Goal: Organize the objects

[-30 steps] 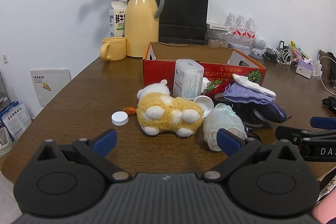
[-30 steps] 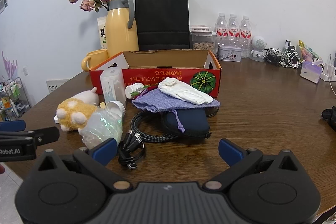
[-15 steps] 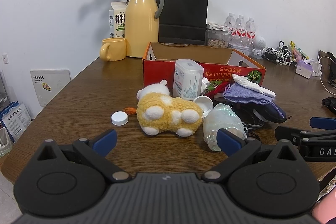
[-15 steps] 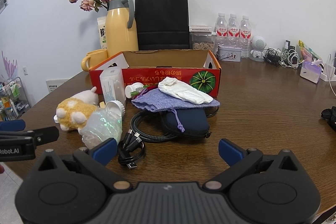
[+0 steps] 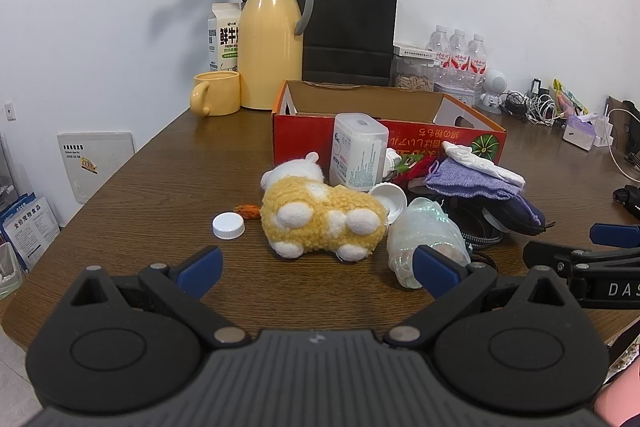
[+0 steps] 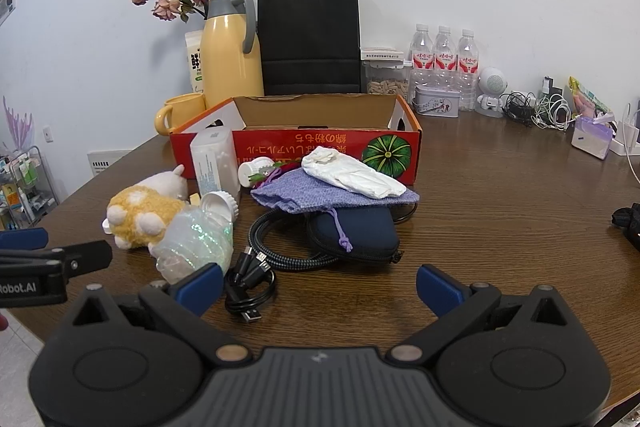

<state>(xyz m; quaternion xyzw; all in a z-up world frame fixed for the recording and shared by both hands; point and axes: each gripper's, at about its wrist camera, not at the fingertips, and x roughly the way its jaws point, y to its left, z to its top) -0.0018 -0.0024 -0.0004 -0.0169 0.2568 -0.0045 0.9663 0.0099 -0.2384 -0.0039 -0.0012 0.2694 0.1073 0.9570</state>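
A red cardboard box (image 5: 400, 141) (image 6: 296, 143) stands open mid-table. In front of it lies a pile: a yellow plush toy (image 5: 320, 219) (image 6: 140, 213), a white canister (image 5: 358, 157), a crumpled clear bottle (image 5: 426, 231) (image 6: 196, 243), a white cap (image 5: 228, 225), a purple pouch (image 6: 320, 193), a white glove (image 6: 352, 177), a navy case (image 6: 360, 233) and black cables (image 6: 256, 279). My left gripper (image 5: 316, 269) is open and empty, just short of the plush toy. My right gripper (image 6: 318, 285) is open and empty, just short of the cables and case.
A yellow thermos (image 5: 272, 39), yellow mug (image 5: 218, 93), milk carton (image 5: 222, 37), flowers and black paper bag (image 6: 310, 39) stand behind the box. Water bottles (image 6: 444, 55), a tin, chargers and cables line the back right. The table edge is near on the left.
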